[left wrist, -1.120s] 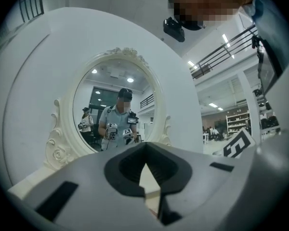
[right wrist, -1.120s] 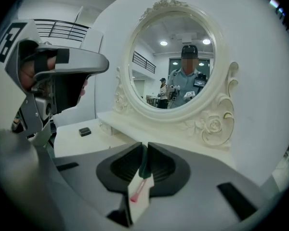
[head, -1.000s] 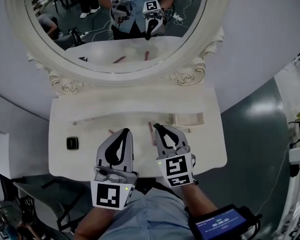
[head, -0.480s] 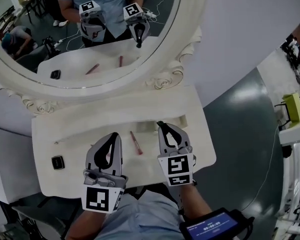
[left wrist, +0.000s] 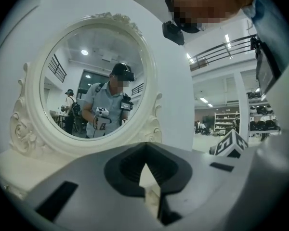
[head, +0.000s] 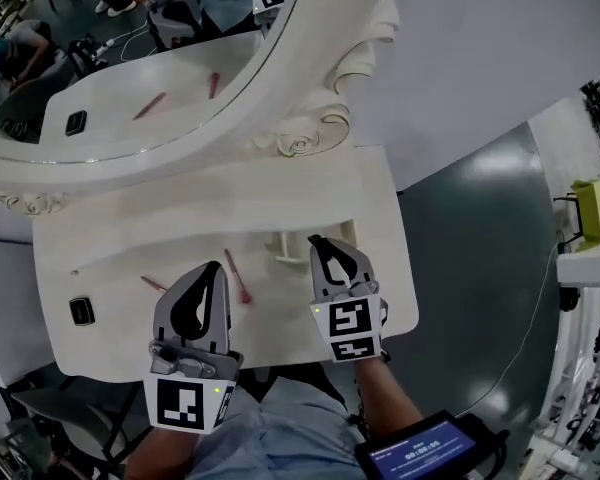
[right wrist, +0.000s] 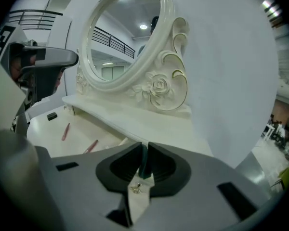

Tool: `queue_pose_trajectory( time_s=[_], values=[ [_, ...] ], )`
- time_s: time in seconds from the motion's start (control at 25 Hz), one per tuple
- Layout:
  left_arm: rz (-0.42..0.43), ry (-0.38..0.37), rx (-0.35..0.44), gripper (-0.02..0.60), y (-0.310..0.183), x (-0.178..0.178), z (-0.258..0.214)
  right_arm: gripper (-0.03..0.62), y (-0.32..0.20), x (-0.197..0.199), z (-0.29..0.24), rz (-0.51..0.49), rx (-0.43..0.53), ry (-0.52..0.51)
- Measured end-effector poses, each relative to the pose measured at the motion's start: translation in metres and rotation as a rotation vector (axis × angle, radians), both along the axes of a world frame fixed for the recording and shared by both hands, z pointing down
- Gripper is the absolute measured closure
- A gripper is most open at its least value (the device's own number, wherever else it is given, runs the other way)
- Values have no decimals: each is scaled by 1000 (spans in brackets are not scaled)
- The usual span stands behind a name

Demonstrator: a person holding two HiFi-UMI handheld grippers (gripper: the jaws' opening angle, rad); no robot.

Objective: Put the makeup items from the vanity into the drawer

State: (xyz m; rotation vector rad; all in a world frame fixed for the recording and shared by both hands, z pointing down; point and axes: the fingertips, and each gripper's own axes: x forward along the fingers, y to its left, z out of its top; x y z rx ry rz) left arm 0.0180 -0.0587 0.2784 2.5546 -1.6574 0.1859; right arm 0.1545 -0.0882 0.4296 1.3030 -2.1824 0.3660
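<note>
**Head view.** 2 pink makeup pencils lie flat on the white vanity top in front of the oval mirror. Pencil 1 lies below the mirror's carved right scroll. Pencil 2 lies apart from it, further left along the mirror's lower rim. A small black compact lies beyond pencil 2, further left and further out from the mirror.

The small drawer stands pulled out under the mirror's right scroll (the right gripper covers its middle).

The left gripper hovers between the 2 pencils on the side away from the mirror. Its jaws are together, with nothing between them.

The right gripper is over the drawer, with its jaws drawn almost together and only a slit between the pads. A small gold knob shows through the gap behind the pads. Whether the pads touch it cannot be told.

Both pencils also appear reflected in the mirror.
</note>
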Motion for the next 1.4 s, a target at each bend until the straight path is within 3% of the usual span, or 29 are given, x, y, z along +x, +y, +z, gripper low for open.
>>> queue_pose_trajectory(
  time_s=[0.16,0.28,0.72,1.4],
  values=[
    [-35,-6,-15,583,-12,0,12,552,-14,6,16,-22,-25,16],
    [-62,-8,-24,583,-18,-3,17,465,-19,6,26,-45,-61,26],
    [-100,-12,-26,583,-13,-9,15,357,-16,2,22,-49,-56,-21],
    [-88,-7,4,583,-1,-26,3,321,-9,-11,3,-16,-7,-37]
  ],
)
